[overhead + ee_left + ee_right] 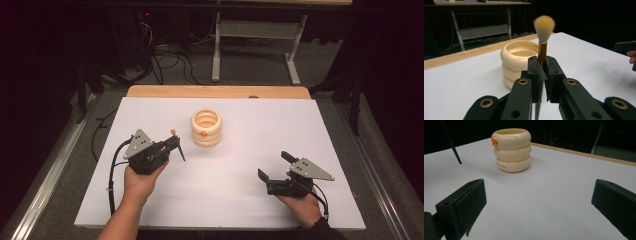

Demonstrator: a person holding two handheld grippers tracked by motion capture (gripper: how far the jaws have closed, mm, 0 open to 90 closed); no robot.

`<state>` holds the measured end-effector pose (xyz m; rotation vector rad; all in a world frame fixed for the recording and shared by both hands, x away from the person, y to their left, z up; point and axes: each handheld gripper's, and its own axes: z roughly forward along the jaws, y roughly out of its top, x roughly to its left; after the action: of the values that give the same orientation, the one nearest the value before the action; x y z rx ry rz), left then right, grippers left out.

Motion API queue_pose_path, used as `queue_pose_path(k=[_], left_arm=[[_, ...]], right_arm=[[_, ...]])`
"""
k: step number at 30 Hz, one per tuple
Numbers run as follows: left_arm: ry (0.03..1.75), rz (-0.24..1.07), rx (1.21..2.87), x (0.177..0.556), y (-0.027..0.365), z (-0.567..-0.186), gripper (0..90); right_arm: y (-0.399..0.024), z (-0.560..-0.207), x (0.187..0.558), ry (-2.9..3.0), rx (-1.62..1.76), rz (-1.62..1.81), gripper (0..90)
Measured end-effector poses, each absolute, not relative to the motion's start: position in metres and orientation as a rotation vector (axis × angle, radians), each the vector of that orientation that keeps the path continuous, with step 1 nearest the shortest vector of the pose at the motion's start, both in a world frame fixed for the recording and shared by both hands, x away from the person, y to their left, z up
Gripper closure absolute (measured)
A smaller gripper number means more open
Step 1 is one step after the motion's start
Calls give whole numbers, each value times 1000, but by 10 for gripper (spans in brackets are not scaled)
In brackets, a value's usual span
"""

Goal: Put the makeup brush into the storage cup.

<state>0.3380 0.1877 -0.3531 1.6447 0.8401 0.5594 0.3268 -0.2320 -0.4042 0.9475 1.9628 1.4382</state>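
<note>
Here, soft-bristled brush (544,37) beside ribbed cream pot (517,61).

From my end the table (150,200) looks covered in a smooth, matt white sheet, with a strip of pale wood (220,91) showing along its far edge. The ringed pot (206,128) has a cream, softly glossy plastic look, with a small orange knob (494,141) that shines a little. The brush (543,40) I hold has fluffy tan bristles and a golden metallic ferrule. Both the left gripper (544,75) and the right gripper (272,167) are matt black plastic; I see brass-coloured rivets on the left one's links and a dull grey plate (313,169) on the right.
</note>
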Motion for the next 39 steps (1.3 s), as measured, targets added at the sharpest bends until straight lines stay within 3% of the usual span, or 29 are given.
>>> queue_pose_path(k=[39], left_arm=[[841,563,1537,372,178,-316,838]], right_arm=[[-230,-410,328,1993,936,1421,13]])
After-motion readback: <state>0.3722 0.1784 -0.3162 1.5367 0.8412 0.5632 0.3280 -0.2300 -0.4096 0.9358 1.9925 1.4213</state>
